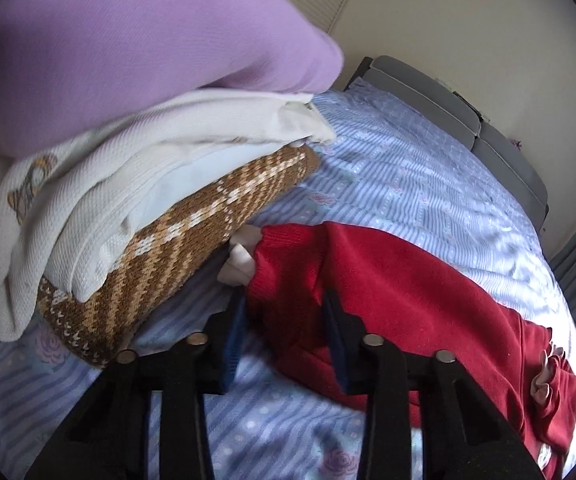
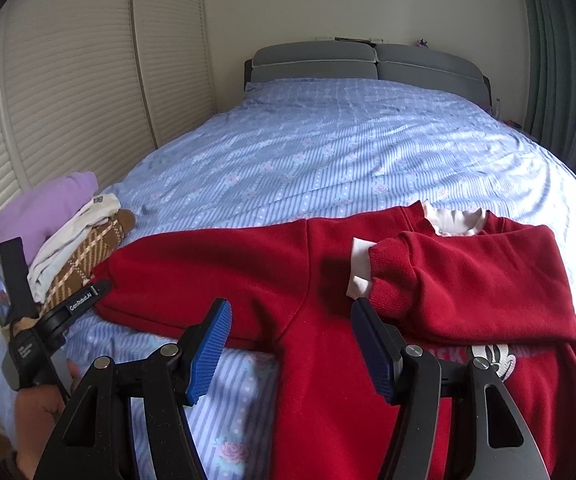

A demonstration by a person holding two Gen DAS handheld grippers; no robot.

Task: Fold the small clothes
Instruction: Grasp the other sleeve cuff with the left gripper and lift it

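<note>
A bed with a blue striped sheet (image 2: 327, 152) printed with small roses fills both views, with a grey padded headboard (image 2: 367, 62) at its far end and pale slatted doors (image 2: 68, 112) along the left wall.

A red sweatshirt (image 2: 327, 280) lies spread flat on the near part of the sheet. Its right sleeve (image 2: 467, 272) is folded across the chest, the white cuff lining (image 2: 361, 268) showing at the end. A white frilled collar (image 2: 455, 220) sits at the neck, and a cartoon print (image 2: 495, 360) shows partly from under the folded sleeve.

To the left of the sweatshirt stands a stack of folded clothes: a brown checked knit (image 1: 192, 248) at the bottom, a cream knit (image 1: 108, 200) in the middle and a lilac top (image 1: 148, 60) above.

The left tongs (image 1: 284, 312) reach down at the sweatshirt's other sleeve (image 1: 288, 264), close to the stack. Their blue pads stand either side of the red cuff, narrowly spaced; whether they press the cloth yet cannot be told. In the right view the left tool (image 2: 48, 320) appears at the sleeve end, held by a hand (image 2: 44, 412).

The right tongs (image 2: 291, 332) hang over the sweatshirt's middle with their blue pads (image 2: 208, 352) well apart, holding nothing; the folded cuff lies just beyond the right-hand pad.
</note>
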